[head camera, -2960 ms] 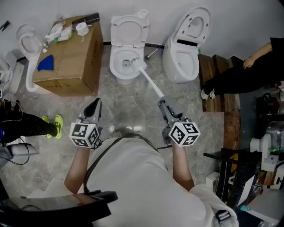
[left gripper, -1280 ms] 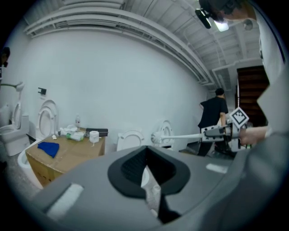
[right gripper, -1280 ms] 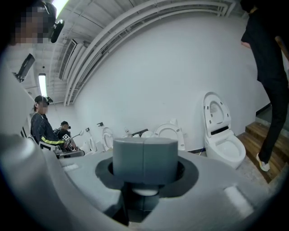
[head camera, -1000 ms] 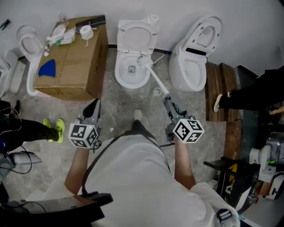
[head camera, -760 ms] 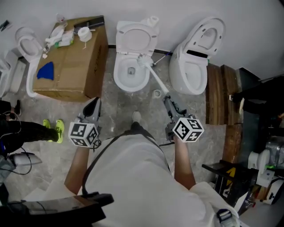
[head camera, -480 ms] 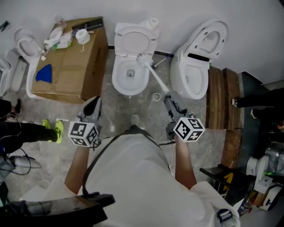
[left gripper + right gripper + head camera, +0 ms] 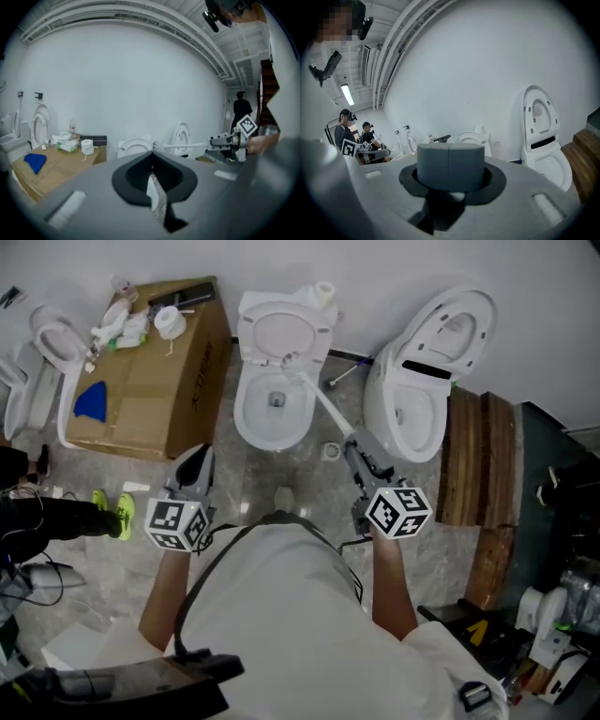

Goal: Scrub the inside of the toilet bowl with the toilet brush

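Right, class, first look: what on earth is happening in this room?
A person stands over the middle toilet and holds a toilet brush by its handle in the right gripper, whose jaws are shut on it. The brush head sits up at the back rim of the bowl, not down in the basin. The left gripper hangs off to the side, shut and empty.

The left forearm [image 7: 165, 589] and right forearm [image 7: 387, 577] reach forward from the torso, bare and roughly parallel. The left claw [image 7: 201, 460] points straight ahead, its jaws pressed together with nothing between them. Level with it and well apart to its right, the right claw [image 7: 353, 450] angles slightly leftward, jaws clamped on the brush [image 7: 319, 407] handle, which runs on beyond its tip.
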The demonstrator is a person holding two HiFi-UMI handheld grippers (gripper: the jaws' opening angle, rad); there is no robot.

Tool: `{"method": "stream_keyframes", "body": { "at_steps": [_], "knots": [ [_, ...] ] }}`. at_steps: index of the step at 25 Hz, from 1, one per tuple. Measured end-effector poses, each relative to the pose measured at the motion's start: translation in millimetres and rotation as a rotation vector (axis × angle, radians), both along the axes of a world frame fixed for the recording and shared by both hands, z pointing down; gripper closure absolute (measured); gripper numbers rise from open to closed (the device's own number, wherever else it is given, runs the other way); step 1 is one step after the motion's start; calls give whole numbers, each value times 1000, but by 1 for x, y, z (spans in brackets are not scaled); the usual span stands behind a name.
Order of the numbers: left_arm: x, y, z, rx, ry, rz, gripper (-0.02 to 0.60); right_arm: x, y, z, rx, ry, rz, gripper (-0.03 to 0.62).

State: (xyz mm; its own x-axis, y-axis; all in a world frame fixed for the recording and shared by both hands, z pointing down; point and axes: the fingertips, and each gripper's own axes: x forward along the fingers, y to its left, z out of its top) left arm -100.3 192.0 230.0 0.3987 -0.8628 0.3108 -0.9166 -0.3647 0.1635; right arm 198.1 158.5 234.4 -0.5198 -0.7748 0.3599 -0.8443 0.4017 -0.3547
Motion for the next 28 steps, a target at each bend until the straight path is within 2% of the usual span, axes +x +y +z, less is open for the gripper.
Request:
{"method": "stream_keyframes", "body": {
  "at_steps": [4, 13, 22, 28],
  "knots": [
    [5, -16, 2, -7, -3, -40, 594, 10, -16, 2, -7, 5, -19, 444],
    [17, -42, 0, -2, -27, -64, 594, 27, -45, 11, -21, 3, -57, 444],
    [4, -48, 2, -16, -44, -93, 594, 13, -49, 25, -51, -7, -84, 444],
    [1, -66, 20, -44, -26, -62, 594, 1, -55, 46, -105, 11, -79, 444]
  ]
}}
